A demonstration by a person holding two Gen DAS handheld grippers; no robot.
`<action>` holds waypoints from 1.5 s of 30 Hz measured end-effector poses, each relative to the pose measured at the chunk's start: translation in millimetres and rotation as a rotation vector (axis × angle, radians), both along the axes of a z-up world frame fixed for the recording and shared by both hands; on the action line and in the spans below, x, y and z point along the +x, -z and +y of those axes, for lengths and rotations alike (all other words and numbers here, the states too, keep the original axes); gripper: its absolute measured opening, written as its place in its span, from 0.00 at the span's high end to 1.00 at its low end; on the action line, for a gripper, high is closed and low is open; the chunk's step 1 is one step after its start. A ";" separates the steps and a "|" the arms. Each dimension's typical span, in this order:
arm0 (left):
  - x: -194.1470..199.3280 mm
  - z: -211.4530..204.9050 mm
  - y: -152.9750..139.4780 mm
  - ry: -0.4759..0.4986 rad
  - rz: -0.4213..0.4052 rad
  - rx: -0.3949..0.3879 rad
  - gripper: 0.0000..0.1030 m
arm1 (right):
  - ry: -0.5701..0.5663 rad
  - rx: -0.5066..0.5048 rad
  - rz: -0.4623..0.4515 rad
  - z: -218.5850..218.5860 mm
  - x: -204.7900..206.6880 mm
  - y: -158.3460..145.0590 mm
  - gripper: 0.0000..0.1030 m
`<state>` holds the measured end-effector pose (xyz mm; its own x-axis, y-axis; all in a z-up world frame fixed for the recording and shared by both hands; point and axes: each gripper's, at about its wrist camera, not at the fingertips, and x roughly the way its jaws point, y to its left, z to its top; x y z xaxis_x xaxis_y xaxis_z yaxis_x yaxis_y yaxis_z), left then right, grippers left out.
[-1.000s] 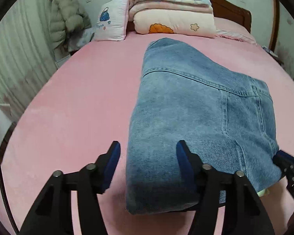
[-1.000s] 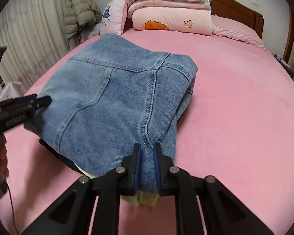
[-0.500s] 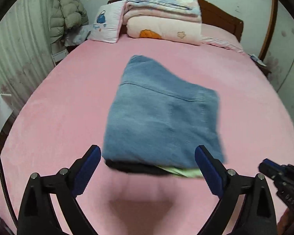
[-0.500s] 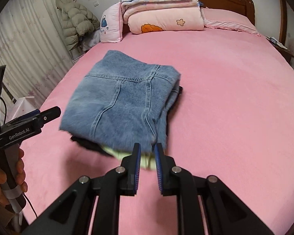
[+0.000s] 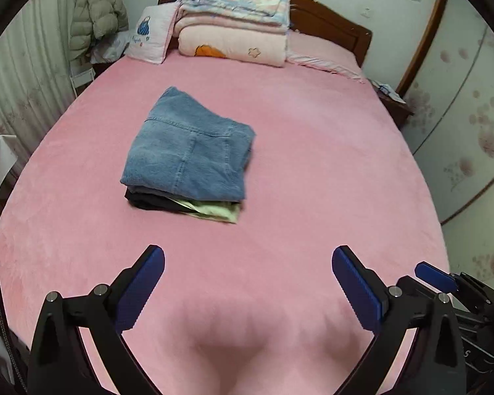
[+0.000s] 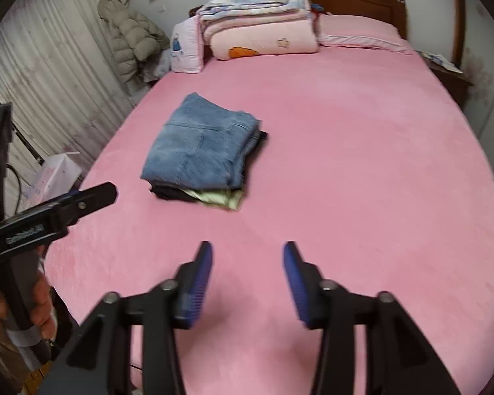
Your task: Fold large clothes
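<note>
Bed: a wide bed [image 5: 313,171] under a pink fleece cover fills both views, with a dark wooden headboard [image 5: 329,28] at its far end.
Bedding stack: folded quilts and blankets [image 5: 233,29] are piled against the headboard, a white pillow with a blue print [image 5: 148,36] leaning at their left side.
Coat: a pale puffer jacket [image 5: 94,16] hangs by the curtain in the far left corner of the room.
Folded jeans: the blue denim jeans [image 5: 187,151] lie folded into a compact rectangle on the bed, left of its middle, topmost in a small pile.
Under the jeans: a black garment [image 5: 148,202] and a light green garment [image 5: 214,212] stick out from the pile's near edge.
Left gripper: the left gripper [image 5: 247,283] hovers over the near part of the bed, fingers spread wide with nothing between the blue pads, well apart from the pile.
Right gripper: the right gripper [image 6: 247,279] is also parted and empty, above bare pink cover short of the pile; its tip [image 5: 434,273] shows at the lower right of the left wrist view.
</note>
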<state>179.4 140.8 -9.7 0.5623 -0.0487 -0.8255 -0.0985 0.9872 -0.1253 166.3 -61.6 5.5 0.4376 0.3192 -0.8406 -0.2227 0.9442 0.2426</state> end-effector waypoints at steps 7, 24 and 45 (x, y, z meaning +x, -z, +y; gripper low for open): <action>-68.2 -59.8 -38.0 0.010 -0.052 0.043 0.02 | 0.055 -0.006 -0.025 -46.0 -65.2 -37.3 0.44; -141.9 -139.2 -27.9 0.051 0.003 0.033 0.02 | 0.189 -0.045 -0.045 -101.4 -134.8 -61.8 0.36; -153.4 -151.0 -31.8 0.041 0.003 0.072 0.01 | 0.213 -0.067 -0.080 -115.0 -154.6 -70.8 0.07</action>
<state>26.0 -10.2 22.1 0.5589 -0.0118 -0.8291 -0.0581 0.9969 -0.0534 11.7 -176.5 76.3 0.5550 0.1570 -0.8169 -0.0326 0.9854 0.1672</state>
